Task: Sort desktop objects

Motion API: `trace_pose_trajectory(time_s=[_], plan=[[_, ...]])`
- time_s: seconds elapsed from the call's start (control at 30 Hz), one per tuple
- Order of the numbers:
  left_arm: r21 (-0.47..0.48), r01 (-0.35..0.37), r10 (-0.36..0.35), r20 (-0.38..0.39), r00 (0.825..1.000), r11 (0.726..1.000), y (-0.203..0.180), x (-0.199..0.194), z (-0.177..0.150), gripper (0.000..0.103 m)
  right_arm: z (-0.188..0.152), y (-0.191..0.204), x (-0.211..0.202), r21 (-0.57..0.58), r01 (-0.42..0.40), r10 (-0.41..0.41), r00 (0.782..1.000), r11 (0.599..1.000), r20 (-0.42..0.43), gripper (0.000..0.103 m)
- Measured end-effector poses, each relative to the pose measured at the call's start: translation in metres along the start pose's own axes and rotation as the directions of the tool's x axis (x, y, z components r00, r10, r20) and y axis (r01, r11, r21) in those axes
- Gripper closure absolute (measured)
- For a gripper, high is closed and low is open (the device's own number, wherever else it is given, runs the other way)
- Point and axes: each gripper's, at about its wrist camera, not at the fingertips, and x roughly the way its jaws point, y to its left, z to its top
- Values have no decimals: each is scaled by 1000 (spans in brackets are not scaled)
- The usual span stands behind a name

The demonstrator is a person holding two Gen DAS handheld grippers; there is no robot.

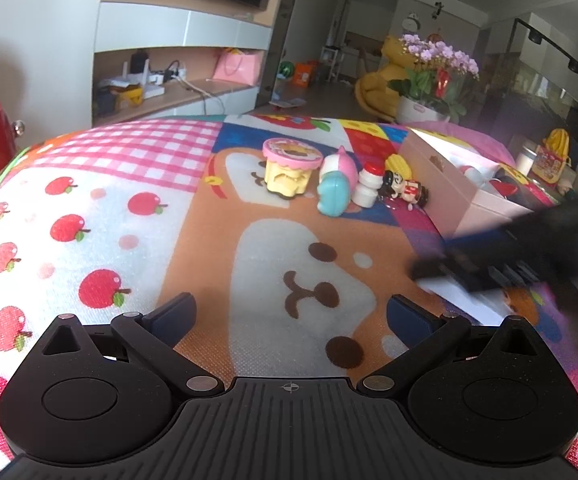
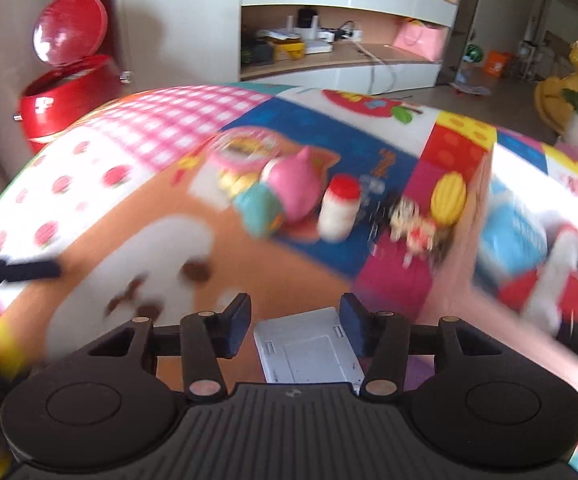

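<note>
Black ribbed left gripper (image 1: 289, 316), blue pads (image 1: 409, 318), silver pivot screws

**Left wrist: jaws wide, nothing between them**

Left gripper (image 1: 291, 316) sits open over the bear-print mat (image 1: 249, 248). Toys lined up further back: yellow tub with pink lid (image 1: 289, 168), pink-and-teal toy (image 1: 337, 186), white bottle with red cap (image 1: 367, 184), small figurine (image 1: 405, 190). Pink box (image 1: 445, 188) just right of them. Right gripper (image 1: 509, 256) blurred at right edge, over a white flat item (image 1: 465, 300); its jaw state unreadable.
</note>
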Motion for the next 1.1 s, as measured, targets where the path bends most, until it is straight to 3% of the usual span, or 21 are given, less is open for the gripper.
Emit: trace_pose_trajectory(time_s=[0.1,0.17,0.27,0.33,0.37,0.43,0.5,0.57,0.7,0.77,0.83,0.87,1.03,1.1], plan=[[8,-6,6,-3,1000,1000,-1,0,0,0,-35,-3,-26,-12,27,-27,1000,1000,4,53],[20,-6,6,-6,1000,1000,-3,1,1,0,-62,-3,-41,-66,119,-117,993,991,35,52],[61,0,0,-6,1000,998,-8,2,2,0,-98,-5,-59,-110,332,-318,940,937,124,34],[92,-1,0,11,1000,996,-16,1,3,0,-113,-16,-70,-28,373,-366,920,927,143,24],[104,4,-6,21,1000,995,-20,2,4,0,-120,-24,-76,39,357,-358,922,933,145,17],[116,36,-40,31,999,993,-31,5,11,0,-131,-39,-84,168,293,-318,936,941,149,11],[107,114,-120,42,992,988,-44,12,21,0,-140,-50,-88,264,243,-290,944,933,155,9],[124,184,-187,14,982,975,-58,27,32,0,-145,-57,-97,338,228,-305,932,913,195,3],[220,117,-132,58,989,968,-88,51,47,0,-157,-72,-106,483,114,-265,929,868,258,0],[251,114,-140,89,986,961,-96,62,56,0,-161,-74,-108,513,110,-278,924,851,262,0],[270,75,-109,112,988,960,-102,74,62,15,-164,-75,-110,529,94,-279,918,844,281,0],[282,56,-89,105,990,958,-106,83,67,35,-164,-76,-109,532,90,-277,918,842,284,0],[325,-48,12,111,994,945,-113,122,79,34,-164,-77,-110,526,77,-265,919,847,293,0],[350,-85,45,121,992,933,-116,130,82,45,-163,-80,-109,534,71,-260,921,843,289,0]])
